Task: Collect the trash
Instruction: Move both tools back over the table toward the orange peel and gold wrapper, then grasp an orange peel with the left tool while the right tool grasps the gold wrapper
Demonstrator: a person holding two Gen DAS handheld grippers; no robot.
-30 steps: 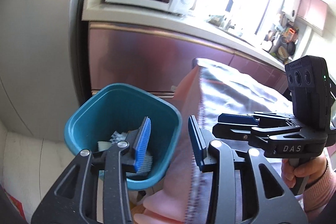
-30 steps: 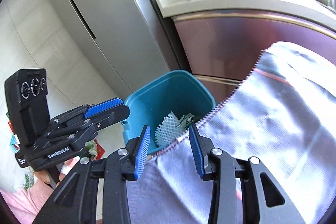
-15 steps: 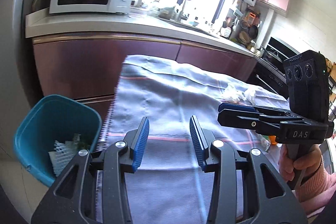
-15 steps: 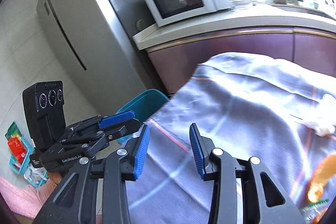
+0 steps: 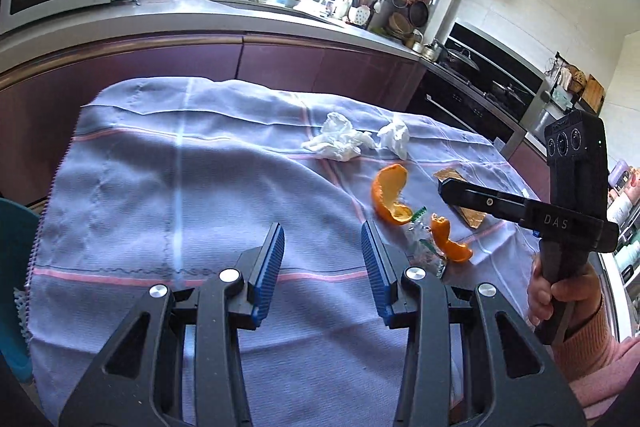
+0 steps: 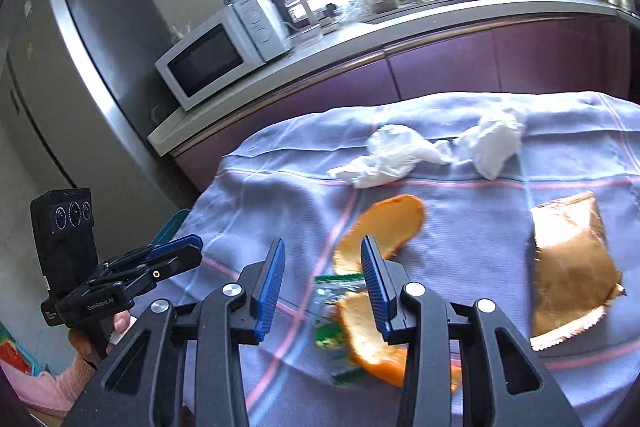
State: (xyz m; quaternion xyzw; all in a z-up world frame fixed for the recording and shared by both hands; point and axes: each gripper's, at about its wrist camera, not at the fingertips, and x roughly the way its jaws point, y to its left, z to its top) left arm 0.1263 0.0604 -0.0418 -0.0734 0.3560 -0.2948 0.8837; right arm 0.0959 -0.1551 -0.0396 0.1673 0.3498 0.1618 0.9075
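Trash all over the lavender cloth (image 5: 168, 163), none of it in my grip: two crumpled tissues (image 5: 340, 141) at the far side, a large orange peel (image 5: 390, 195), a smaller peel (image 5: 448, 241) lying against a clear green-printed wrapper (image 5: 422, 247), and a brown foil packet (image 6: 568, 267). Left gripper (image 5: 322, 257) gapes empty above bare cloth; right gripper (image 6: 322, 283) spread wide, hovering over wrapper and peels. Teal bin (image 5: 12, 267) at the table's left edge, contents hidden; I judge six pieces left.

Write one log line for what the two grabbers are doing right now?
left gripper: open, empty, above tablecloth | right gripper: open, empty, over orange peel and green wrapper | tissues: uncollected
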